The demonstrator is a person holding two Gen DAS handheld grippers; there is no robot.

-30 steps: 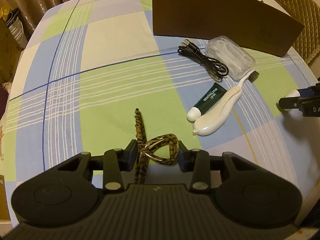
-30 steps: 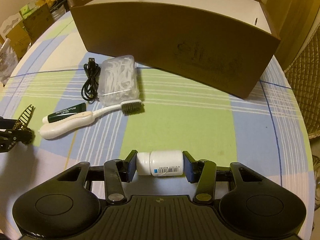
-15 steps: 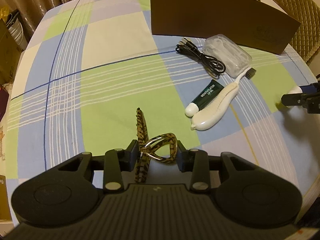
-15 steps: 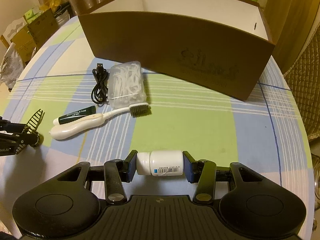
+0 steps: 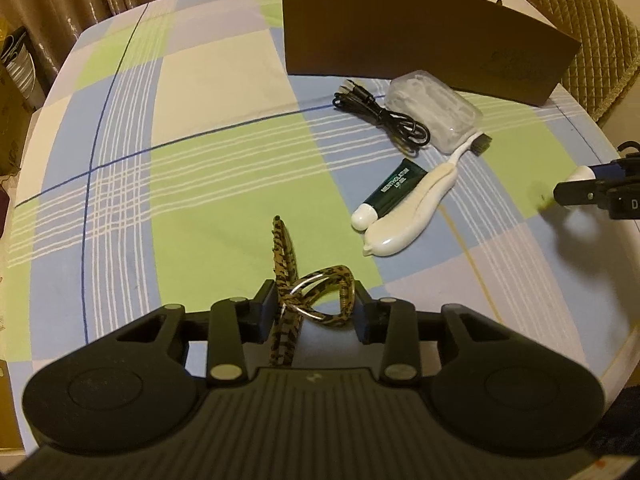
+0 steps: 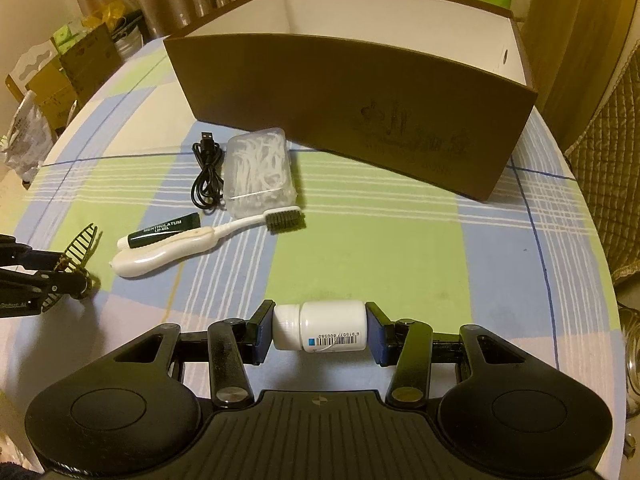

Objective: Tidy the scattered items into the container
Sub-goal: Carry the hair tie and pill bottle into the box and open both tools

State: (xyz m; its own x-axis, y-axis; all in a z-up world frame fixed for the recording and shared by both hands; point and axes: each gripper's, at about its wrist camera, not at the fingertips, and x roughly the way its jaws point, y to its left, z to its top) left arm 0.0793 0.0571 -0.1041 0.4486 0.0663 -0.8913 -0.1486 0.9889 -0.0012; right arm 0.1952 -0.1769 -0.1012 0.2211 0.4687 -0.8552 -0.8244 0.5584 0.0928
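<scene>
now both tongs are loaded: left tongs point(image 5: 314, 306) pinching the hair clip point(image 5: 304, 292), right tongs point(image 6: 320, 330) pinching the bottle point(image 6: 320, 330); lift each clear over the box point(image 6: 360, 92) wall before letting go.

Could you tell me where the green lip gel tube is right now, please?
The lip gel tube lies on the tablecloth, left of centre in the right wrist view, against the white toothbrush.

I see leopard hair claw point(image 5: 316, 296) clamped between my left gripper point(image 5: 314, 312) pads | white pill bottle point(image 6: 320, 325) lying sideways, pinched end to end in my right gripper point(image 6: 319, 334) | brown open-topped box point(image 6: 360, 92) ahead of that claw, white inside | toothbrush point(image 6: 200, 244), green lip-gel tube point(image 6: 164, 231), floss-pick case point(image 6: 258, 172), black cable point(image 6: 206, 178) ahead-left.
</scene>
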